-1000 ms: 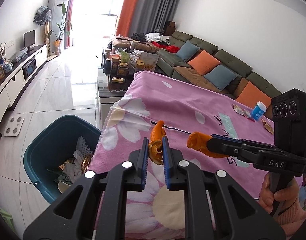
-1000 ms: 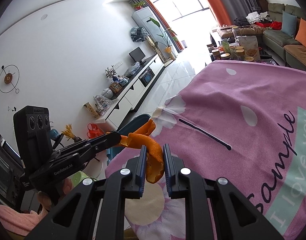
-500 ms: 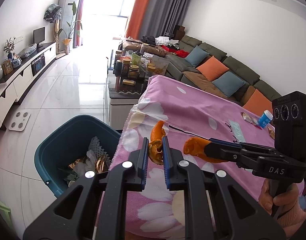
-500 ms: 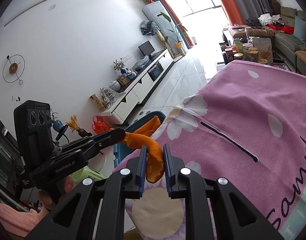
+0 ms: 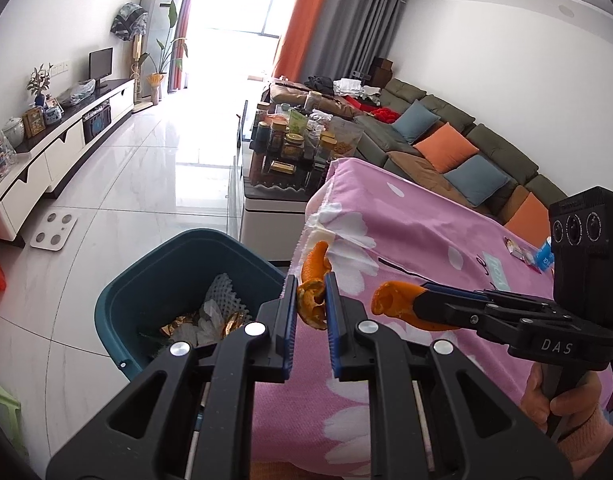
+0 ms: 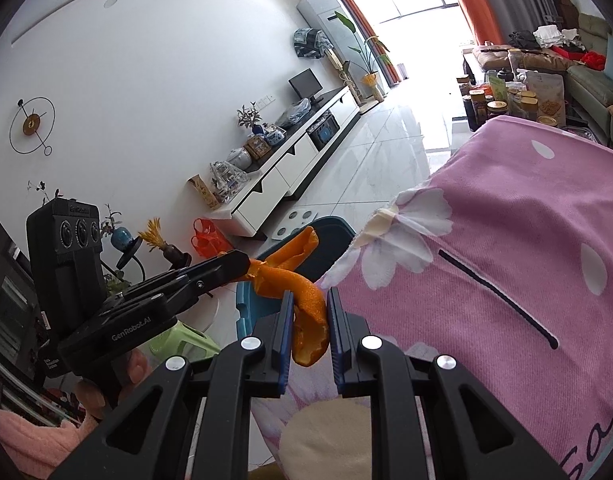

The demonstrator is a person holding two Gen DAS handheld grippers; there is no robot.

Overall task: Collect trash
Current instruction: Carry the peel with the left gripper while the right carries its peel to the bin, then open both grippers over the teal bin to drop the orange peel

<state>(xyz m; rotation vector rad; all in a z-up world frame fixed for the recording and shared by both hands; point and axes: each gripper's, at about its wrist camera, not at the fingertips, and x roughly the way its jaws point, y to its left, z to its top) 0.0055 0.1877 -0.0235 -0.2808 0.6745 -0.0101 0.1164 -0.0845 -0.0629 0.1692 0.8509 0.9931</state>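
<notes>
While both grippers are raised over the near corner of the worktop (image 5: 426, 232), which is draped in a pink cloth with white flowers, each one carries a piece of orange peel. In the left wrist view the left gripper (image 5: 311, 306) has its jaws clenched on a curled peel strip (image 5: 312, 280) whose upper end rises above the blue pads. Just to its right, the right gripper (image 5: 380, 300) reaches in from the side, held by a hand (image 5: 562, 404) in a pink sleeve, its jaws clamped on a second peel piece (image 5: 394, 300) whose pale inside faces the camera. The two pieces hang close together but apart.

In the right wrist view the right gripper (image 6: 309, 320) grips its peel (image 6: 310, 328) between narrow-set pads, and the left gripper (image 6: 242, 264) enters from the left with the other peel (image 6: 290, 252) sticking out from its tip.

Below and to the left of the worktop corner stands a teal bin (image 5: 154, 280) on the white tiled floor (image 5: 138, 184), already holding white foam netting (image 5: 226, 292) and gold wrappers (image 5: 178, 322). The left gripper's peel is near the bin's right rim, over the worktop's edge. Farther along the cloth, by the right gripper's camera, lie a small wrapper (image 5: 516, 249) and a blue-labelled container (image 5: 543, 255).
</notes>
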